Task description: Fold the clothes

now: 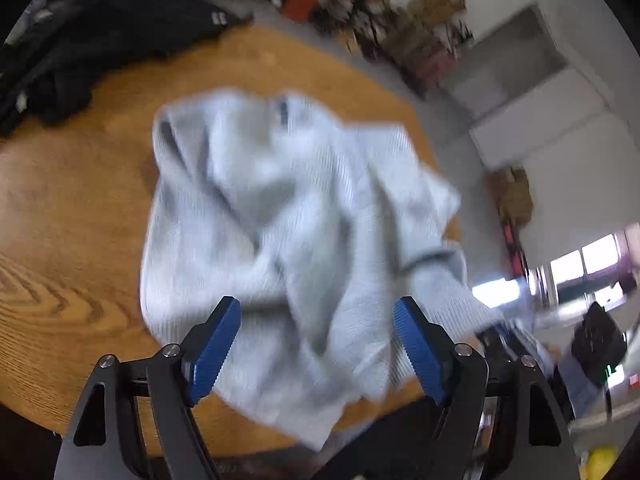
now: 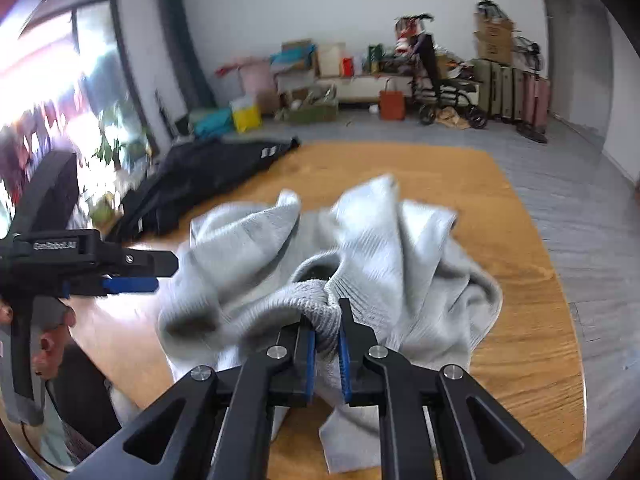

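A light grey knit sweater [image 1: 288, 220] lies crumpled on the round wooden table [image 1: 60, 240]; it also shows in the right wrist view [image 2: 380, 248]. My left gripper [image 1: 318, 312] is open and empty, hovering over the sweater's near edge; it also shows from the side in the right wrist view [image 2: 156, 276]. My right gripper [image 2: 327, 320] is shut on a bunched ribbed edge of the sweater [image 2: 320, 312], lifted a little off the table [image 2: 520, 320].
A pile of black clothes [image 1: 80, 40] lies at the table's far left, also in the right wrist view [image 2: 200, 176]. Boxes, bags, suitcases and a wheelchair [image 2: 444, 92] stand along the far wall on the grey floor.
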`<state>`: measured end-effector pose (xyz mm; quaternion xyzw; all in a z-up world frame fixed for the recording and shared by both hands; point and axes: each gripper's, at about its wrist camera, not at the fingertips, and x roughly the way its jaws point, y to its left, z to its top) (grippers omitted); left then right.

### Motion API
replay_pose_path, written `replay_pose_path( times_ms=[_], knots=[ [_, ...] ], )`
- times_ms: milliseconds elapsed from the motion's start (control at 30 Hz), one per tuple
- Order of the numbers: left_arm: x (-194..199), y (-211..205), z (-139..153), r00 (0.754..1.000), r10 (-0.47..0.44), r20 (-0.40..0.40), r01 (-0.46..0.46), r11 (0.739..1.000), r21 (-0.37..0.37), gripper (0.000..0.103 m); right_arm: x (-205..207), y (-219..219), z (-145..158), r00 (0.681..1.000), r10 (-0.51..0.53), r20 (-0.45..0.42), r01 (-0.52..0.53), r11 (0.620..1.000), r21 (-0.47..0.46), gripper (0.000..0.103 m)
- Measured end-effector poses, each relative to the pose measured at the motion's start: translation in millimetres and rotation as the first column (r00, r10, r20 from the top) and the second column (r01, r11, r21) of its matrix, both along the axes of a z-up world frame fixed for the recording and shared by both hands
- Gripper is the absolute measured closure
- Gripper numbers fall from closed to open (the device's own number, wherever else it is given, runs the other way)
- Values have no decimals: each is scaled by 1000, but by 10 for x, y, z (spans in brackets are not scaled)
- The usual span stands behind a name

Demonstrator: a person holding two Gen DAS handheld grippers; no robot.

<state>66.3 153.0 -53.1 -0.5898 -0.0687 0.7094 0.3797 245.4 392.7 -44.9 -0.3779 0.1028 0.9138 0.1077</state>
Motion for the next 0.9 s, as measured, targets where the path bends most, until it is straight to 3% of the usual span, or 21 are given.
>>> replay_pose_path(
  times_ms=[133, 300, 333, 400, 533, 600, 633, 667, 700, 767, 900],
  knots=[
    [133, 22, -308, 988, -31, 153, 31, 1000, 2, 24, 51, -100, -373, 995, 26, 100, -26, 1000, 1, 91],
    [330, 265, -264, 991, -53, 119, 49, 998, 36, 24, 196, -41, -598, 991, 21, 131, -21, 1000, 0, 88],
    [325, 303, -273, 992, -42, 117, 37, 999, 40, 25, 218, -19, -600, 991, 26, 128, -26, 1000, -7, 87],
    [312, 369, -328, 992, -3, 130, -3, 999, 49, 25, 254, 26, -581, 992, 30, 121, -29, 1000, -11, 72],
    [322, 415, -402, 975, 97, 200, -113, 991, 72, 29, 357, 93, -590, 993, 34, 109, -30, 999, -32, 67],
    [307, 412, -425, 971, 142, 195, -160, 984, 80, 34, 391, 127, -591, 994, 33, 103, -28, 998, -48, 66],
    [309, 435, -433, 971, 147, 187, -162, 984, 73, 45, 409, 144, -592, 994, 33, 100, -27, 998, -56, 65],
    [313, 476, -446, 973, 143, 183, -156, 986, 61, 70, 426, 161, -592, 995, 33, 97, -27, 998, -64, 65],
    [316, 513, -455, 974, 137, 179, -149, 988, 51, 79, 443, 178, -593, 995, 32, 94, -26, 997, -71, 65],
    [303, 515, -429, 977, 127, 169, -139, 988, 60, 87, 478, 212, -594, 996, 32, 88, -24, 996, -87, 64],
    [134, 214, -340, 978, 181, 106, -187, 981, 53, 88, 516, 291, -583, 997, 20, 73, -11, 992, -123, 56]
  ],
)
